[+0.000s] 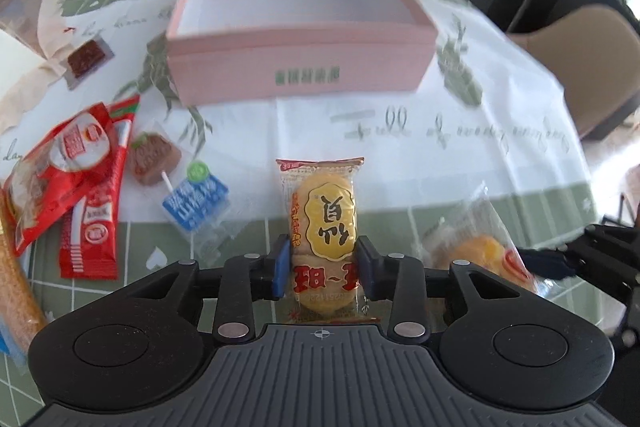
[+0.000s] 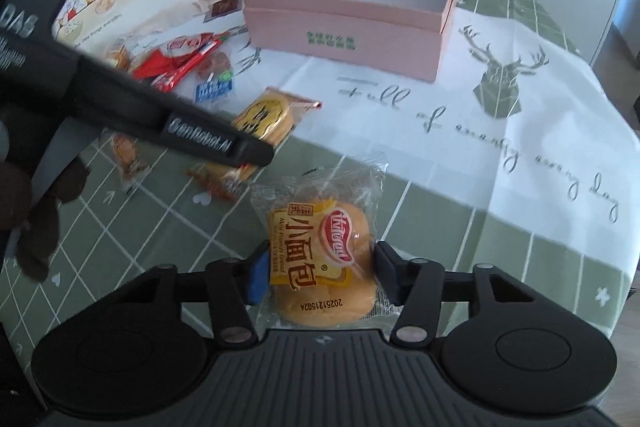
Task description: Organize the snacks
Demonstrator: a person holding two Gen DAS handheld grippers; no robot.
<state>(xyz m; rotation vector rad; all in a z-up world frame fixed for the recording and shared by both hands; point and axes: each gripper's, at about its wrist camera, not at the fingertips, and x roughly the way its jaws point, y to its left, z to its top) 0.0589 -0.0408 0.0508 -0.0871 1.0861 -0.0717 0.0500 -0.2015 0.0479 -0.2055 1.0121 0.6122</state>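
Tablecloth (image 2: 520, 99) is green-and-white checked with a deer print and script lettering, chairs around it. Pink box (image 1: 296, 75) sits open in the middle with nothing visible inside it. Loose snacks piled left of the box. Nearer than the box, left gripper (image 1: 323, 267) has its pads right against a rice cracker packet (image 1: 324, 223). Right gripper (image 2: 320, 277) brackets a mini bread packet (image 2: 324, 259) lying on the cloth, small gaps either side, not squeezing.
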